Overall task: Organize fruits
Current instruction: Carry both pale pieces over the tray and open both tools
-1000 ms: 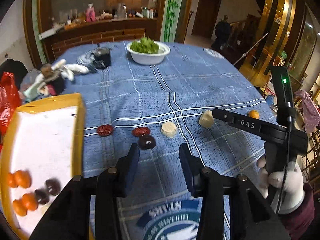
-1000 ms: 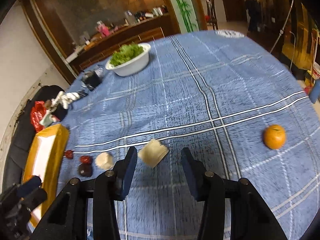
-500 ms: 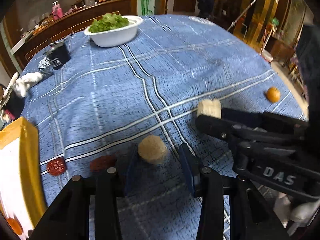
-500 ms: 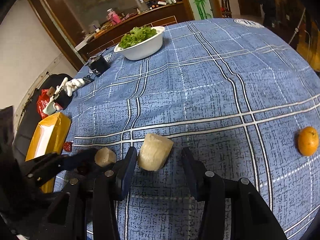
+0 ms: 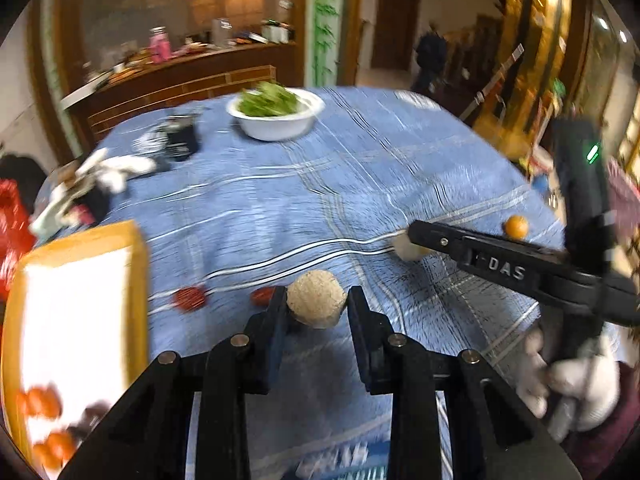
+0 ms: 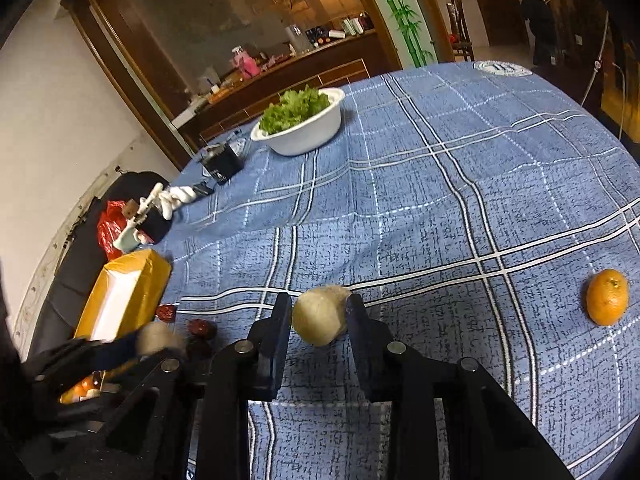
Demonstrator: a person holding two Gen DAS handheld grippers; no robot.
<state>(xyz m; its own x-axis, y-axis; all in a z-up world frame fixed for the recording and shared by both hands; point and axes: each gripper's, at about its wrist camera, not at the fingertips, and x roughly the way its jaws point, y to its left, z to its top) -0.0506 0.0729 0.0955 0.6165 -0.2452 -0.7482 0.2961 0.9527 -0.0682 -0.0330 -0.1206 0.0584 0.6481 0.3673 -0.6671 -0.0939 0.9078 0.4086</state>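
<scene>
My left gripper [image 5: 317, 306] is shut on a round beige fruit piece [image 5: 316, 298] and holds it above the blue checked cloth. My right gripper [image 6: 318, 314] is shut on a pale yellow fruit piece [image 6: 319, 314]; it also shows in the left wrist view [image 5: 410, 246]. Red dates [image 5: 190, 298] lie on the cloth by the yellow tray [image 5: 136, 256], which holds small oranges [image 5: 38, 402] and dark fruits. One orange [image 6: 607, 297] lies alone at the right. In the right wrist view the left gripper [image 6: 154, 340] is seen with its beige piece.
A white bowl of greens [image 6: 304, 124] stands at the far side of the table. A black box [image 6: 222, 164], white items and a red bag [image 6: 110, 232] sit at the far left. The table edge runs close on the right.
Both grippers have closed on their fruit pieces. The left one has lifted its beige piece and swung; its view is blurred with motion.
</scene>
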